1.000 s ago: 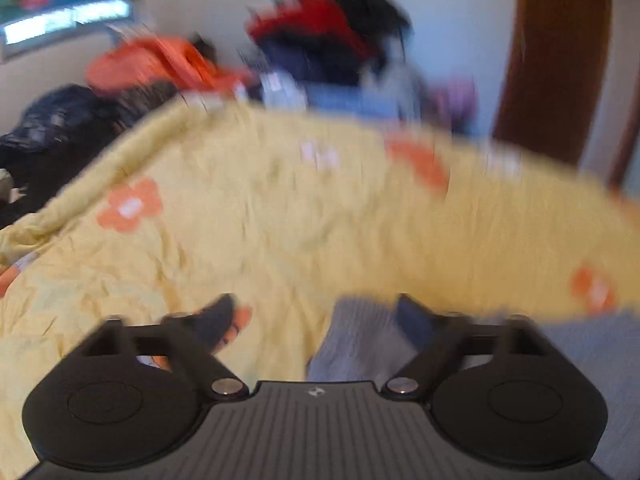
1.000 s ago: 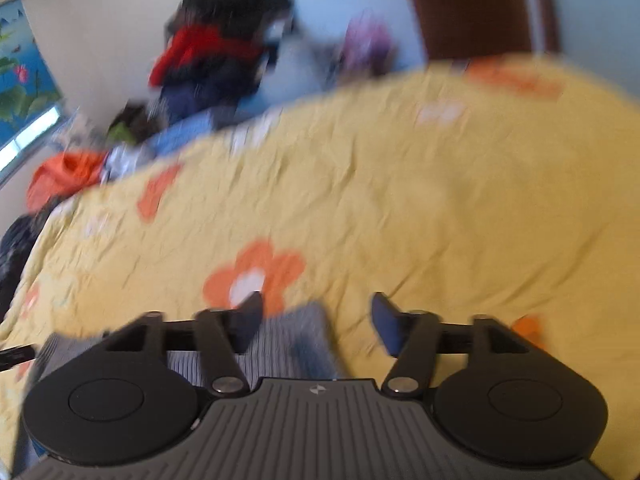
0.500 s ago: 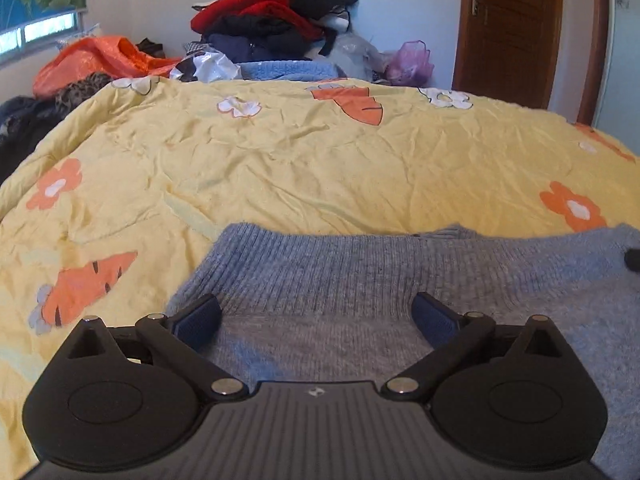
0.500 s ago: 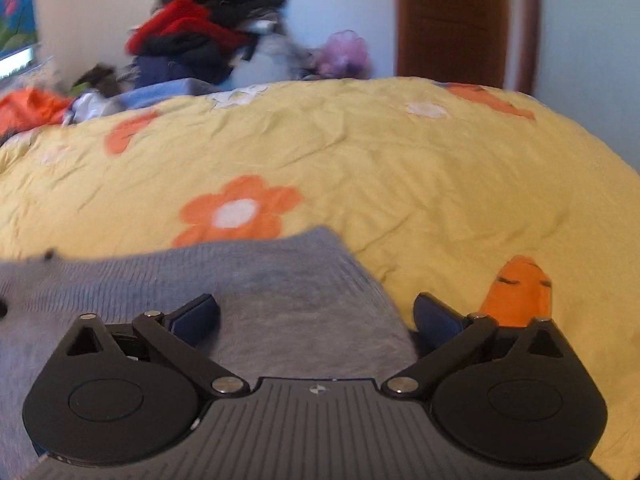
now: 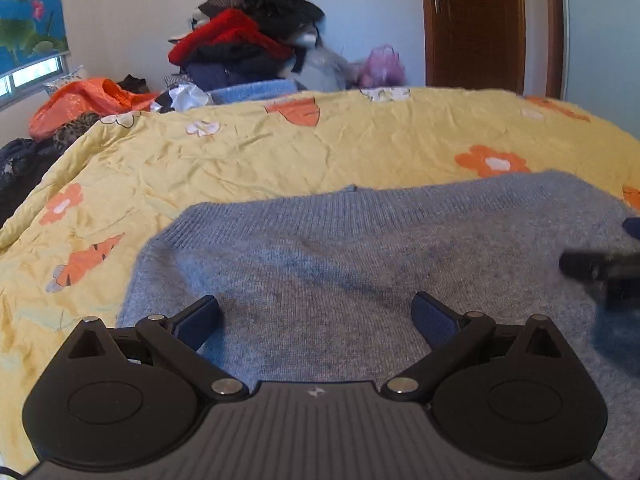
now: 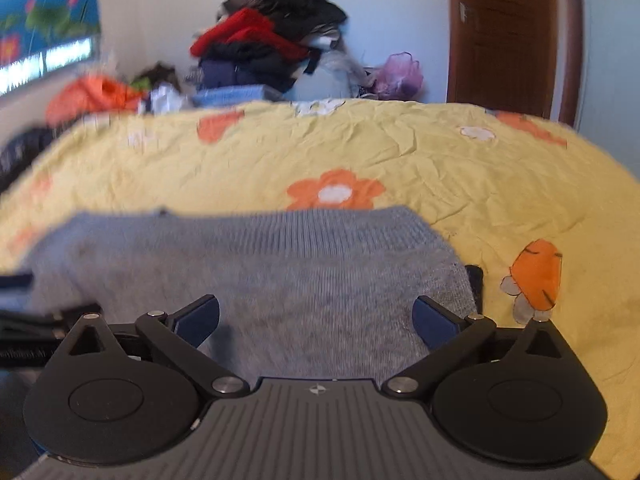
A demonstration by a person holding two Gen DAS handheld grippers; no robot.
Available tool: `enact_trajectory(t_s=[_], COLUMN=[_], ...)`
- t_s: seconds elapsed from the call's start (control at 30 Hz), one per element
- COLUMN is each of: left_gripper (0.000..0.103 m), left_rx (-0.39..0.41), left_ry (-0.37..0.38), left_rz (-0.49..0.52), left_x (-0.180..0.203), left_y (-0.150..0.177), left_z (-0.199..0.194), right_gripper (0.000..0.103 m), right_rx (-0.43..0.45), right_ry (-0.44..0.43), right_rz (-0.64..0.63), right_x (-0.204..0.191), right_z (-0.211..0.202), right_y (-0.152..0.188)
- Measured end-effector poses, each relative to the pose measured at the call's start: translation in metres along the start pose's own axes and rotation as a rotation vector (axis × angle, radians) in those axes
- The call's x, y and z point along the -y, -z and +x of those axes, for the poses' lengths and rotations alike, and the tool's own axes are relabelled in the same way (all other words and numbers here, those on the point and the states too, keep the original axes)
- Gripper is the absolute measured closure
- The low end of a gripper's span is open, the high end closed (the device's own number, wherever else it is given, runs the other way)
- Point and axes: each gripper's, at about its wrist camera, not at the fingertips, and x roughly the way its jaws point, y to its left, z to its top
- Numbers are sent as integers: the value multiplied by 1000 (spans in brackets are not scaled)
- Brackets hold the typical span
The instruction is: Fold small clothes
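Note:
A grey knitted sweater point(image 5: 360, 264) lies flat on the yellow flowered bedspread point(image 5: 280, 152). Its ribbed edge points away from me. My left gripper point(image 5: 316, 316) is open and empty, low over the sweater's left part. My right gripper point(image 6: 316, 316) is open and empty over the sweater point(image 6: 280, 280) near its right edge. The right gripper shows as a dark blurred shape at the right of the left wrist view point(image 5: 600, 268). The left gripper shows blurred at the left edge of the right wrist view point(image 6: 24, 328).
A pile of dark and red clothes point(image 5: 248, 48) stands against the far wall. An orange bag point(image 5: 84, 100) and dark clothes lie at the far left. A brown door point(image 5: 476, 24) is at the back right. The bedspread point(image 6: 520, 184) stretches beyond the sweater.
Both grippers have pulled back and lifted a little, so more of the sweater lies in front of them. The jaws stay wide open. The sweater lies still.

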Motion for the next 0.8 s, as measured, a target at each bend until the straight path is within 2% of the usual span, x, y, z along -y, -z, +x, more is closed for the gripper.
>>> enact_trajectory(t_s=[0.03,0.07,0.1,0.2,0.33,0.43,0.5,0.57,0.63,0.73,0.8], left_gripper=[0,0,0,0,0,0,0,0,0,0,0], left_rx=[-9,-24,-33,-33,-28,-27,-27,-27,-27,-23,-14], left_ry=[22,45,66,82,73,72,72,72,73,70,32], left_rz=[-29,-57,-70,-58,-60,-62,-61,-61,-63,-69,-107], left_x=[-6,-13,-18,-24,-22,-22,-22,-21,-22,-22,-27], left_y=[1,1,1,1,2,2,2,3,2,3,8], left_z=[1,3,5,7,6,6,6,6,6,4,-11], right_gripper=[1,0,1,0,3,0,1,0,0,0,0], right_rx=[23,12,3,-10,-25,37,20,-29,30,28,33], right_ry=[-6,-28,-6,-5,27,-61,-91,-57,-81,-88,-90], right_rz=[-24,27,59,122,81,79,9,-56,-52,-51,-52], right_x=[3,13,23,43,28,9,-8,-17,-9,-6,-5], right_z=[2,3,4,7,-6,-31,-31,-16,-13,-13,-15], right_y=[5,4,3,2,-4,-7,-7,2,15,14,15])
